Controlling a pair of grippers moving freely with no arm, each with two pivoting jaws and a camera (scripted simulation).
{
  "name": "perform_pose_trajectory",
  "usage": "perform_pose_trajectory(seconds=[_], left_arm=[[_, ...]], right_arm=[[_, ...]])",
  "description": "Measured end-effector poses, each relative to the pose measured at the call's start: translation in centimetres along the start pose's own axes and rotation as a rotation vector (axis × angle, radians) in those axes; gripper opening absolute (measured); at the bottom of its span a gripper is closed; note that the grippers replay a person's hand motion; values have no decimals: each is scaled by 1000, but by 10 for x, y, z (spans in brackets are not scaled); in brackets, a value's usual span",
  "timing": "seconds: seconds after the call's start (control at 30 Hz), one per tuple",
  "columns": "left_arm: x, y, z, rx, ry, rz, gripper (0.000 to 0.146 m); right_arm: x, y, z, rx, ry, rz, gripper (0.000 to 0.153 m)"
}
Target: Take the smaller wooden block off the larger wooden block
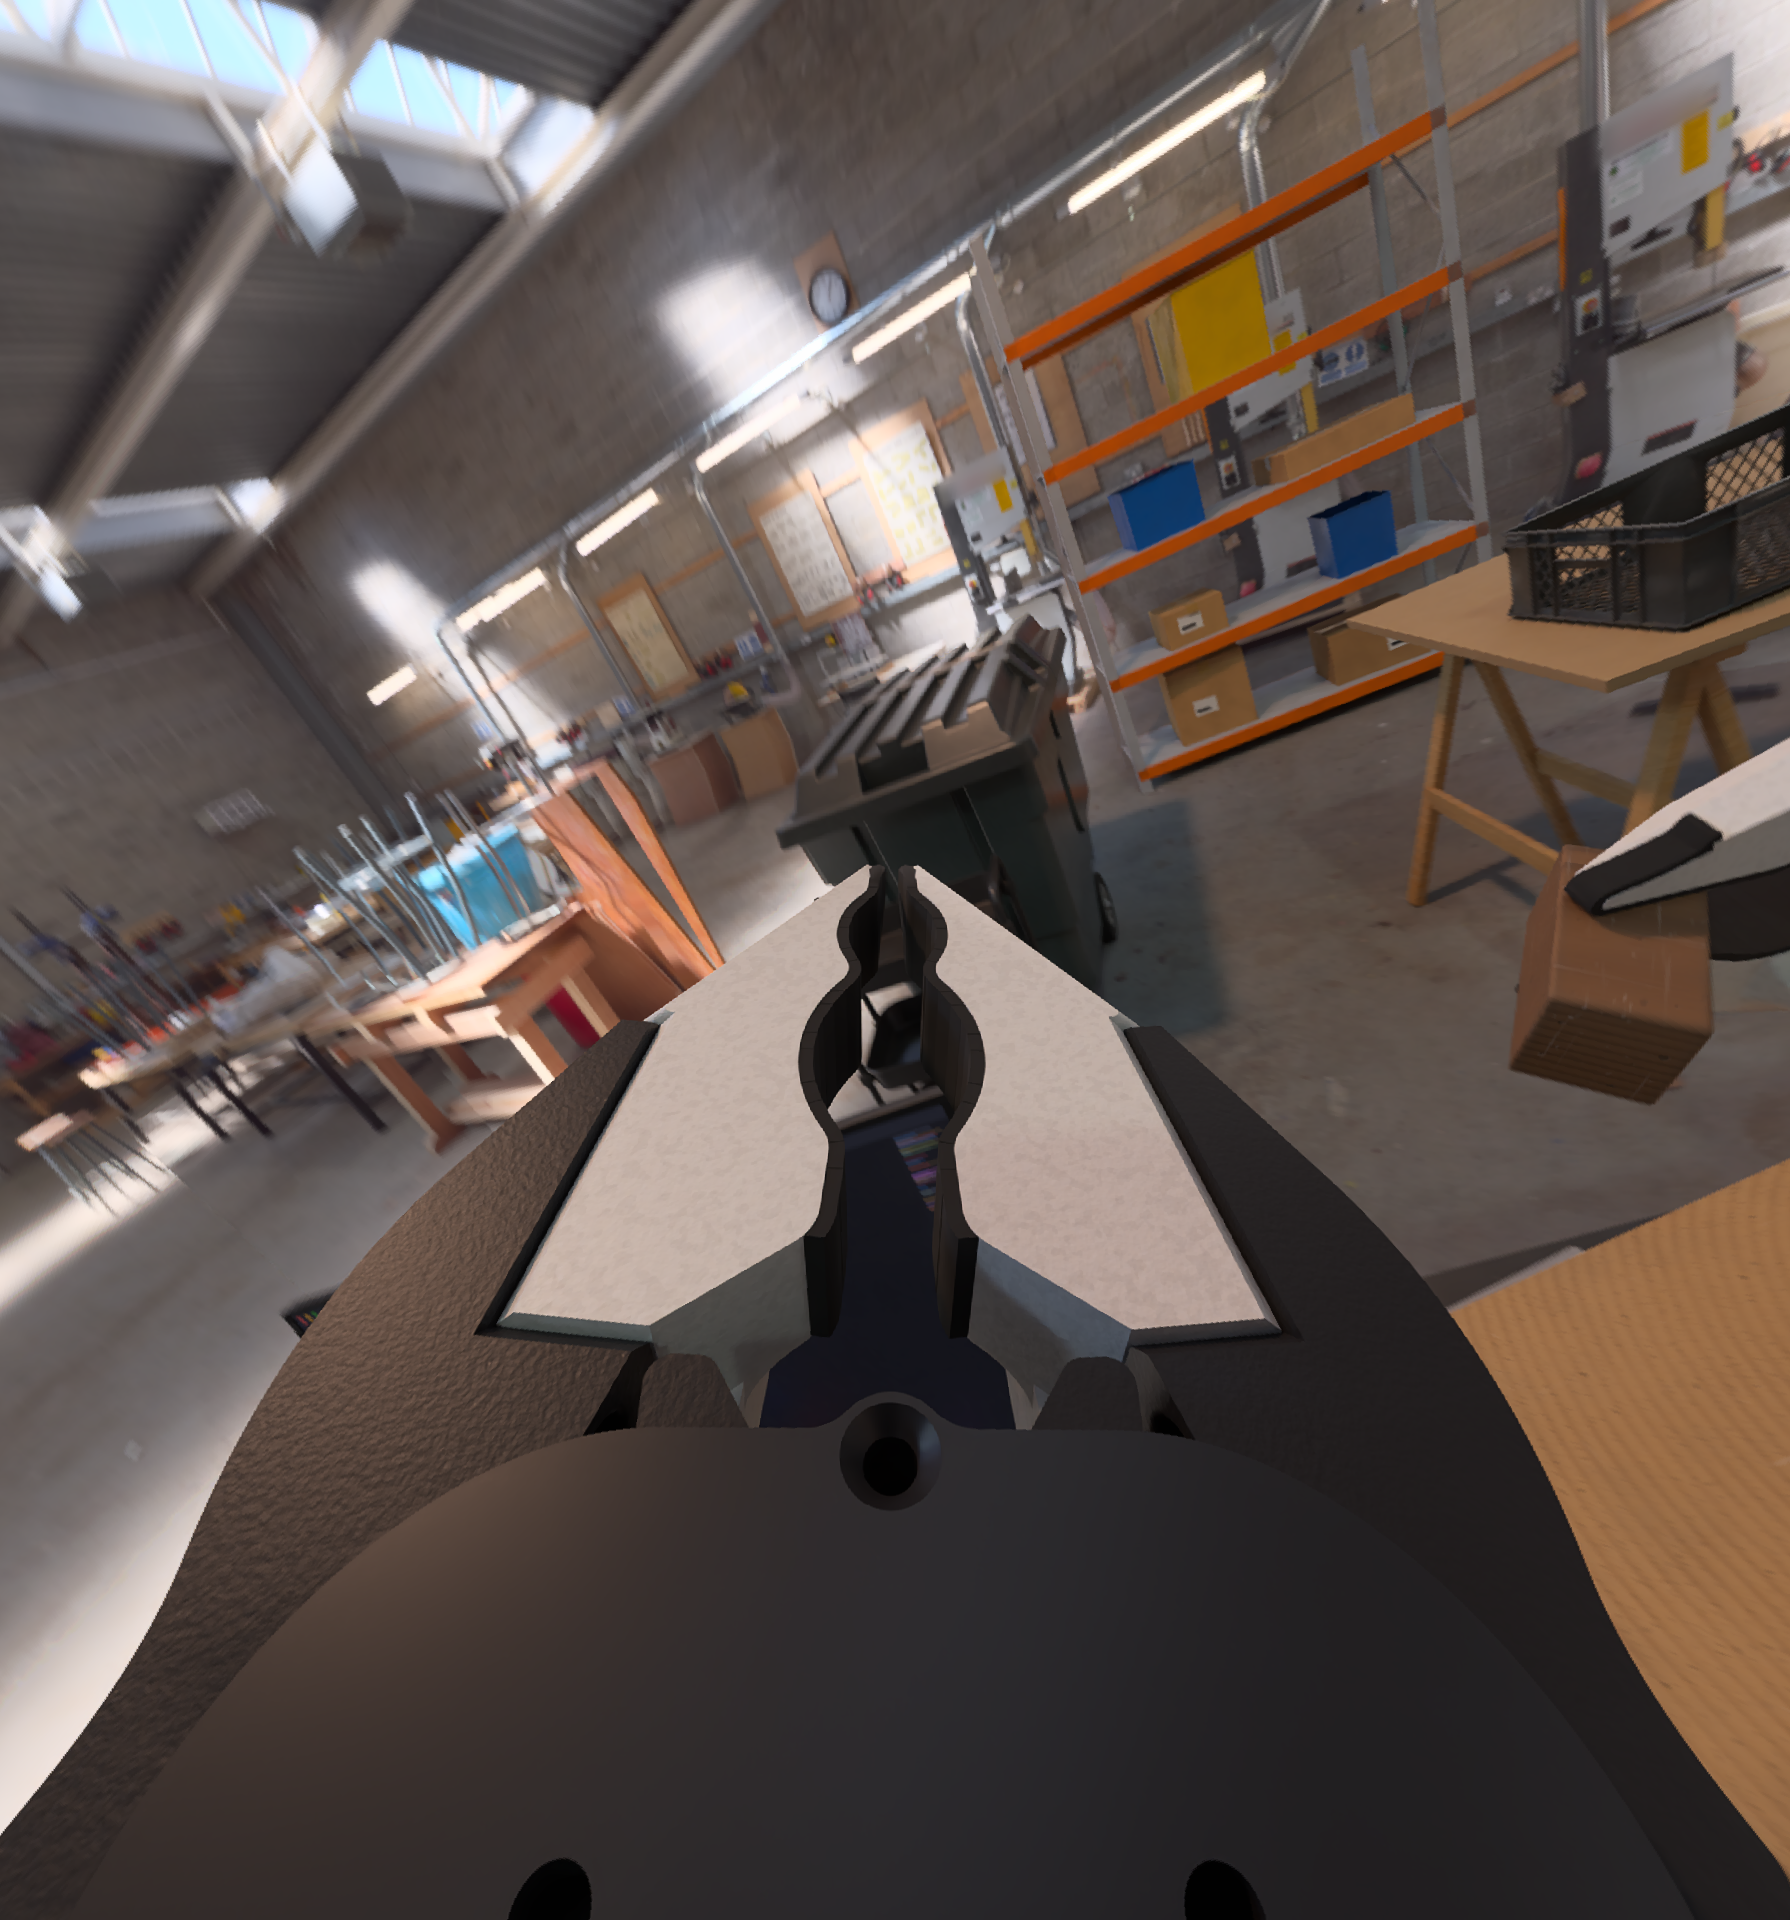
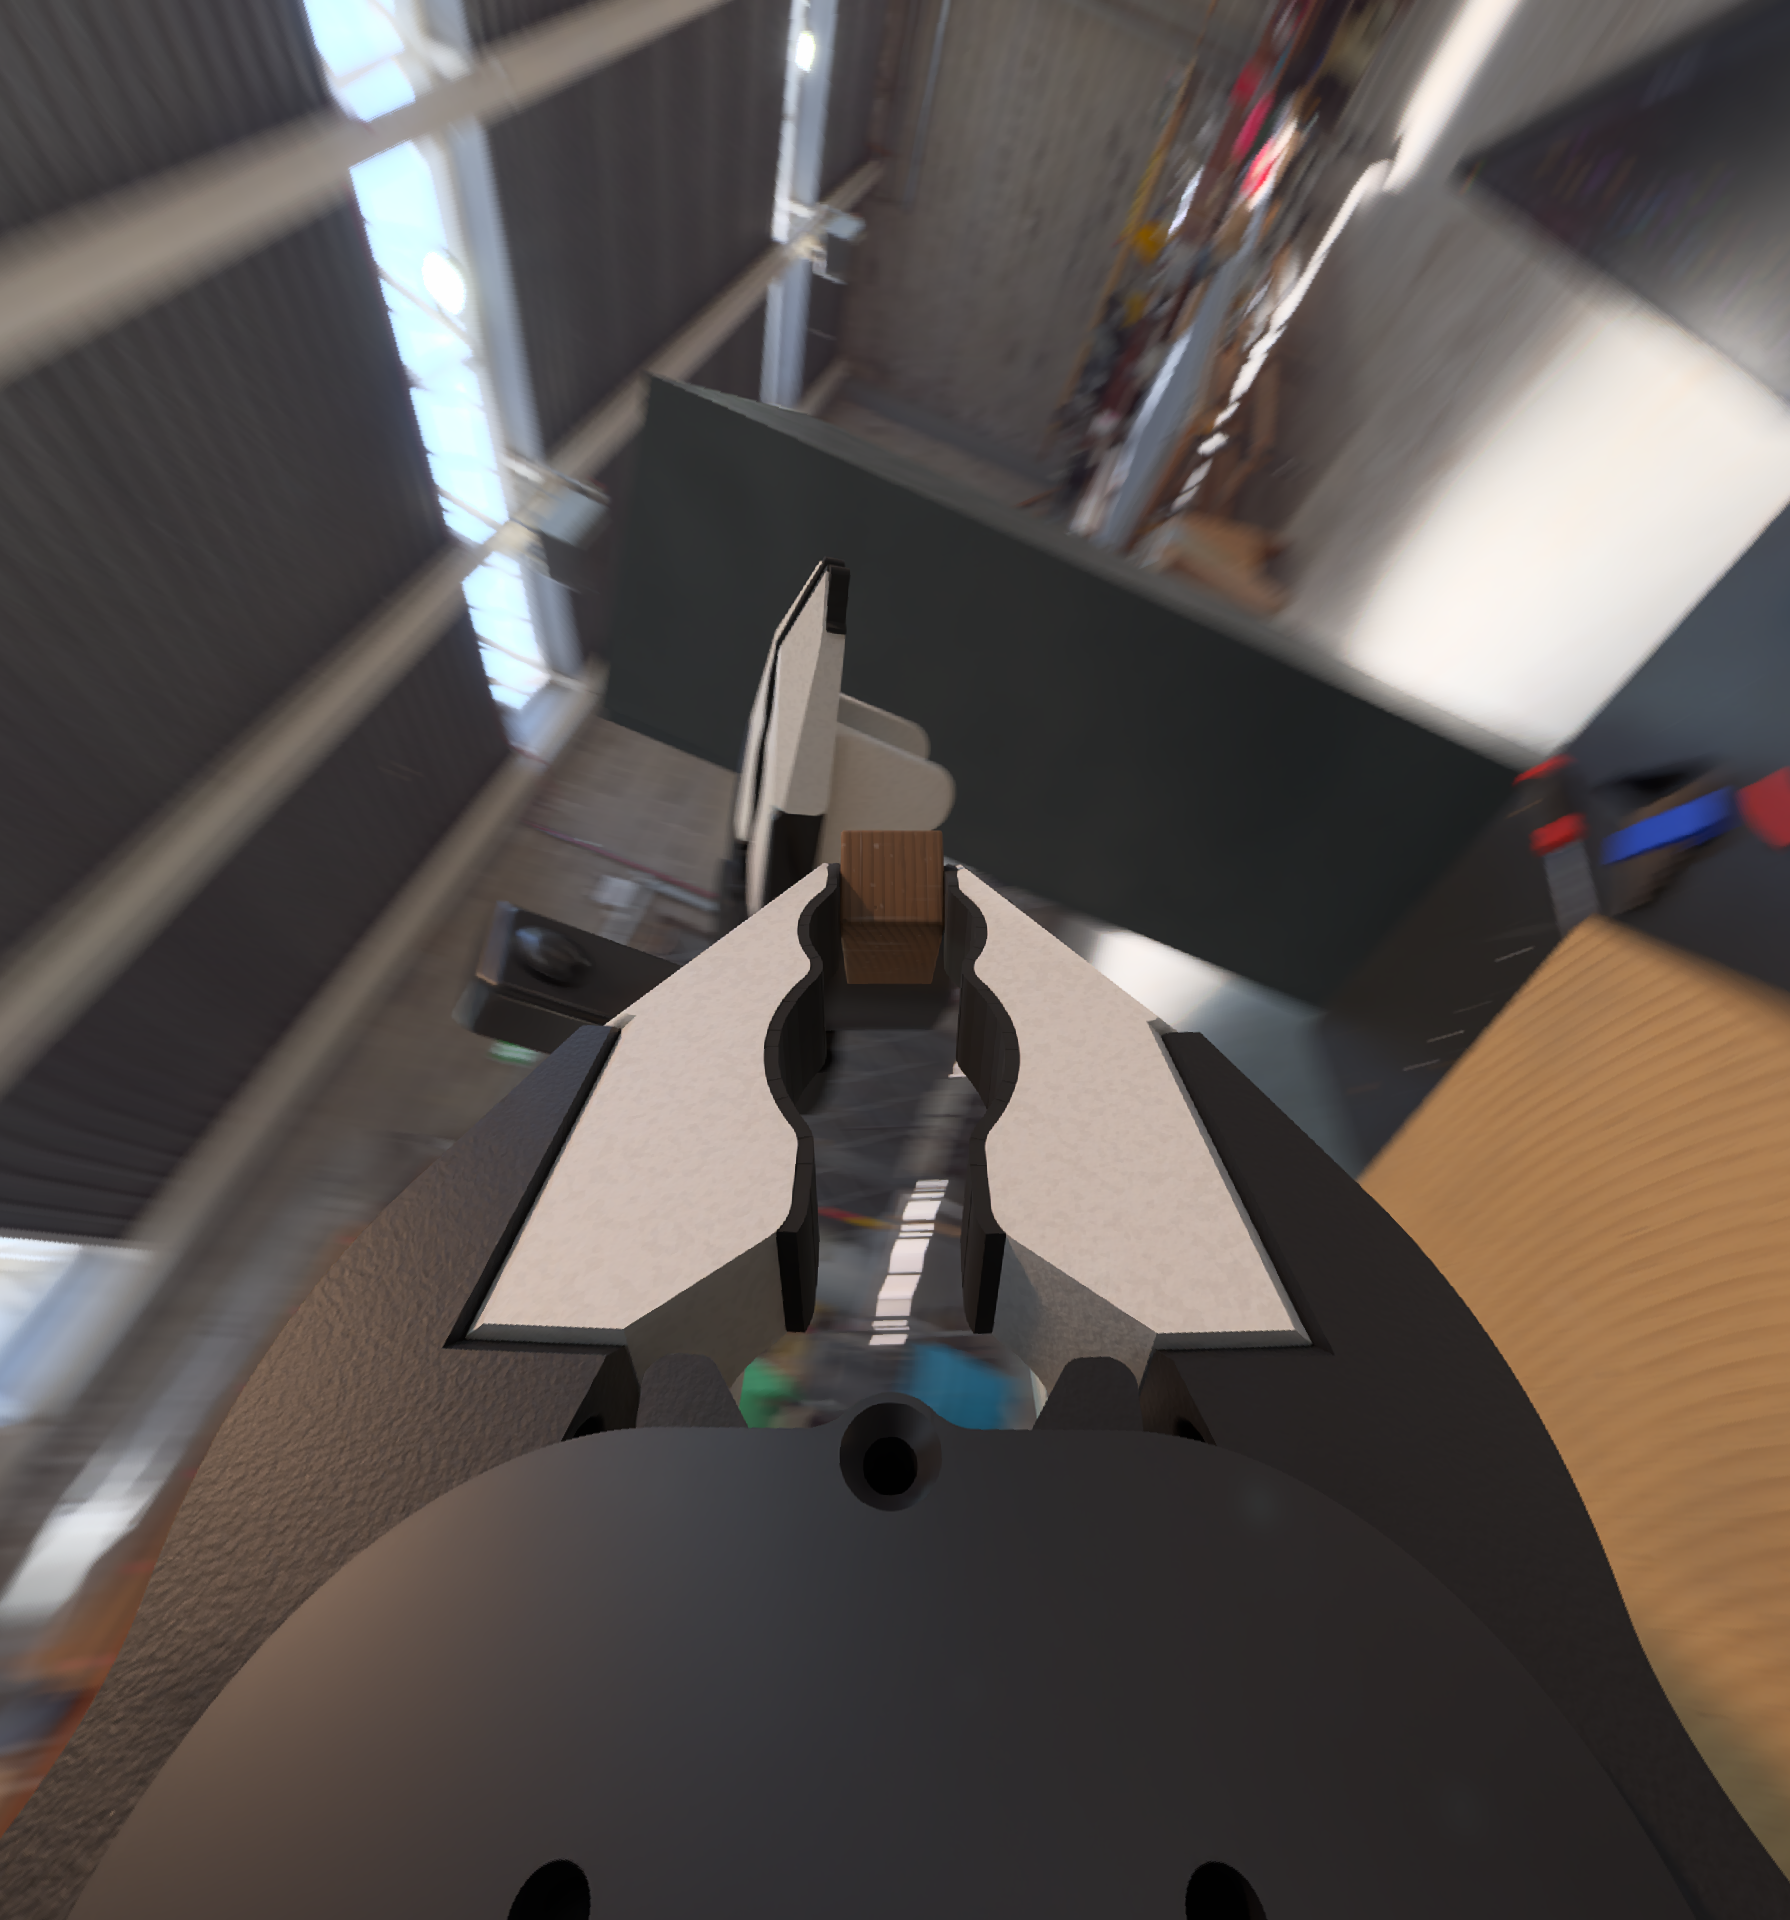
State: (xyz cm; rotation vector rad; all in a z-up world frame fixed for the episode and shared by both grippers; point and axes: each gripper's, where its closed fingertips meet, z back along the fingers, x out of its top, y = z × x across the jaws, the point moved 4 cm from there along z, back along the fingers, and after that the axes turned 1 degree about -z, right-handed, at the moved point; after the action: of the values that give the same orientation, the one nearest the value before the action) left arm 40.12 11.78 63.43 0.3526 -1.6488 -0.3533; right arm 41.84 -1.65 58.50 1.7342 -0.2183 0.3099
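My right gripper is shut on the smaller wooden block, a brown cube held between its fingertips in the air. In the left wrist view the same block hangs at the right edge, above the floor, with one of the right gripper's fingers pressed on its top. My left gripper is shut and empty, left of the block and apart from it. Its fingers show just beyond the block in the right wrist view. A tan wooden surface fills the lower right corner. I see no larger block.
A grey wheeled bin stands straight ahead of the left gripper. A trestle table carries a black crate at the right. An orange shelf rack and workbenches stand farther off. The tan surface also shows in the right wrist view.
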Motion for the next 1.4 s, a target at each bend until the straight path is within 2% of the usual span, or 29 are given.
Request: perform_pose_trajectory(seconds=[0.07,0.13,0.33,0.43,0.5,0.57,0.7,0.8,0.93,1.03,1.1,1.23,1.4], left_arm=[[4,-3,1,3,-28,-46,2],[7,-4,1,-11,-35,-38,2],[6,1,0,-4,-9,23,2],[-10,13,-6,18,115,-2,2],[-20,22,-6,66,178,-59,3],[-26,30,-5,121,234,-119,3],[-31,41,0,158,285,-147,3],[-35,44,1,145,304,-130,3],[-38,35,0,36,301,15,2],[-38,21,0,-133,283,265,2],[-38,16,1,-208,286,362,2],[-40,11,2,-244,310,334,2],[-42,6,4,-286,329,348,2]], right_arm=[[-1,-2,3,103,-7,-195,18],[2,-3,6,139,-23,-246,18],[7,6,11,53,-4,-39,18],[9,4,12,-1,24,71,18],[16,-3,14,-85,37,222,18],[26,-8,18,-203,48,435,18],[42,-8,21,-417,49,863,18],[45,-8,20,-513,55,1061,18],[49,-6,21,-614,68,1303,18],[46,6,20,-683,79,1594,18],[38,14,17,-728,103,1804,18],[16,15,7,-767,198,2089,18],[-7,9,-2,-745,302,2267,18]])
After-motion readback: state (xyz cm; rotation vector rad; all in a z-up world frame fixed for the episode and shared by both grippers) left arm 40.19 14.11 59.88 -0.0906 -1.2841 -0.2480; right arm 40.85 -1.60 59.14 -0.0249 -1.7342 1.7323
